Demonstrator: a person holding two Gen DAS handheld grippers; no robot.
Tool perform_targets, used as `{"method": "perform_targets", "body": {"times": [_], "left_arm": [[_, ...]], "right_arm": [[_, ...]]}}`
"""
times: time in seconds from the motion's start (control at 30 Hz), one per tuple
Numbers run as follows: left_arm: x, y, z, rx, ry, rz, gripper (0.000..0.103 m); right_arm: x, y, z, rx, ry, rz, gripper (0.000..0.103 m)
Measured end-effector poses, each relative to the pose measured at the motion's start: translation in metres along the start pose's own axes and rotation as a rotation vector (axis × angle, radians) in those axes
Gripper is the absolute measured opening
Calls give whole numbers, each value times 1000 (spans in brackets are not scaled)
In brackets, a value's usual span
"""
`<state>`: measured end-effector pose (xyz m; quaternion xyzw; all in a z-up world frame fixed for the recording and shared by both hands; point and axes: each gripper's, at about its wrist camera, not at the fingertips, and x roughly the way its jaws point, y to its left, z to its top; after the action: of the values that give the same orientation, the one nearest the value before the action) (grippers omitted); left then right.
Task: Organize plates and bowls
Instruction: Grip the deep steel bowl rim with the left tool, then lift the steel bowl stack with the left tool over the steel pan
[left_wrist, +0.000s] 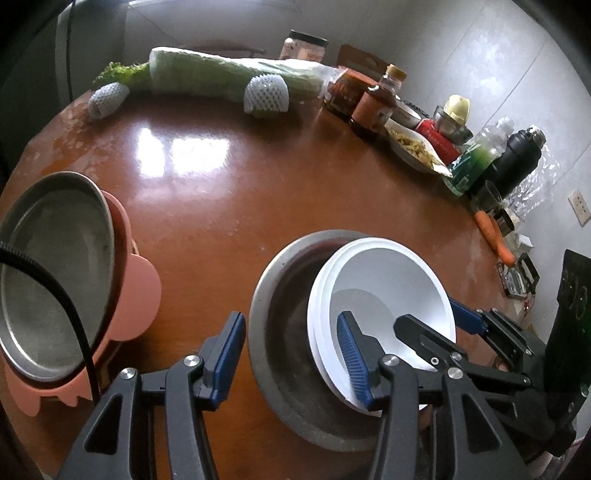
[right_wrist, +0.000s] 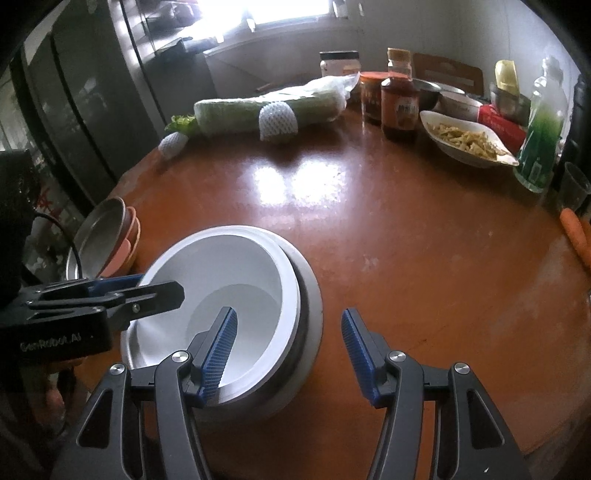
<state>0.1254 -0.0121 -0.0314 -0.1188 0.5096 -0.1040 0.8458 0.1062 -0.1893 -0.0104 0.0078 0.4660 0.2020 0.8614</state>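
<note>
- Left wrist view: the tabletop (left_wrist: 229, 192) carries a steel basin (left_wrist: 280, 332) with nested white bowls (left_wrist: 384, 280) leaning inside it, toward its right side.
- Steel plate (left_wrist: 55, 273) on pink plates (left_wrist: 136, 295) sits well apart, to the basin's left.
- Left gripper (left_wrist: 291, 354) is spread wide, released, straddling the basin's near rim; its right finger (left_wrist: 352, 358) reaches into the bowls.
- Right gripper (right_wrist: 288, 343) is likewise released; its left finger (right_wrist: 218, 350) dips inside the bowls, so both arms are equally near.
- Right wrist view alone shows the bowls' far rim overhanging the basin; whether either finger touches porcelain, I cannot tell.
</note>
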Motion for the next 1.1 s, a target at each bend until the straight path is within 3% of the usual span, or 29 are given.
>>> {"method": "perform_targets", "body": {"times": [0.4,0.77,1.1], "left_arm": [[11,-2,-1,5,37,-16,51],[17,-4,-3,8,54,-28,51],[13,-2,-3,-9,41,-55,51]], "right_arm": [[14,-3,-1,18,50,24,61],[25,0,-4,46,97,103,61],[18,7,-5,18,58,117,53]]}}
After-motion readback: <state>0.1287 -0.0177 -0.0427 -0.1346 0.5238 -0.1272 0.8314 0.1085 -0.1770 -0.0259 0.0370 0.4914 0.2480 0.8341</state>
